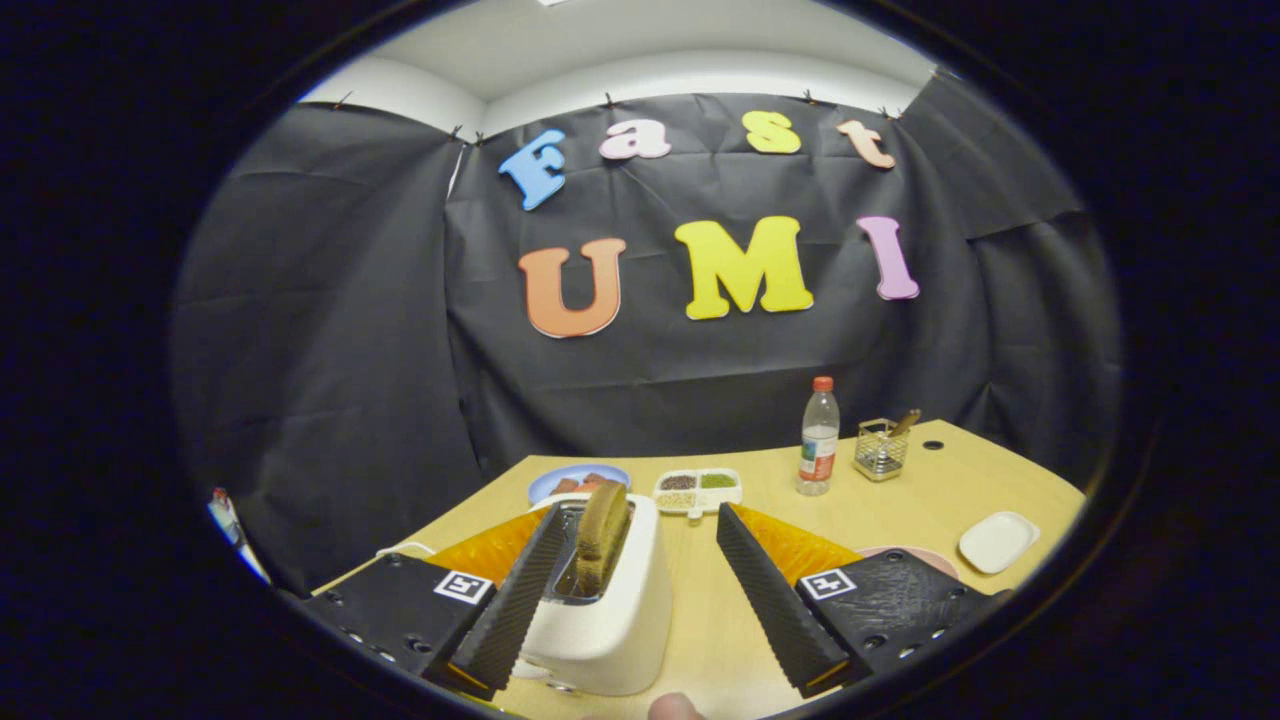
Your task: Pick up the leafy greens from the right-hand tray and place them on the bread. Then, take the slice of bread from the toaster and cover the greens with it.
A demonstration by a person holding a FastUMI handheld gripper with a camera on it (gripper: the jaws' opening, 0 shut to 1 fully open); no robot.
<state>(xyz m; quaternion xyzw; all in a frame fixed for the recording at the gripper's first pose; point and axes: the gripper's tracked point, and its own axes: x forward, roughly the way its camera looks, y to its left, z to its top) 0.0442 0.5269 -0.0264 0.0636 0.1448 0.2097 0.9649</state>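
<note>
A white toaster (610, 610) stands on the wooden table (900, 500), close in, between my fingers and nearer the left one. A brown slice of bread (602, 535) sticks upright out of its slot. My gripper (640, 530) is open, its black ribbed fingers spread wide on either side of the toaster top, and neither finger touches the bread. Beyond the fingers a white divided tray (698, 490) holds green and brown bits. A blue plate (578, 482) with reddish pieces lies to its left.
A clear bottle with a red cap (819, 438) and a wire basket (881, 448) stand toward the back right. A small white dish (998, 541) and a pink plate edge (905, 553) lie to the right of my right finger. A fingertip (672, 708) shows at the near edge.
</note>
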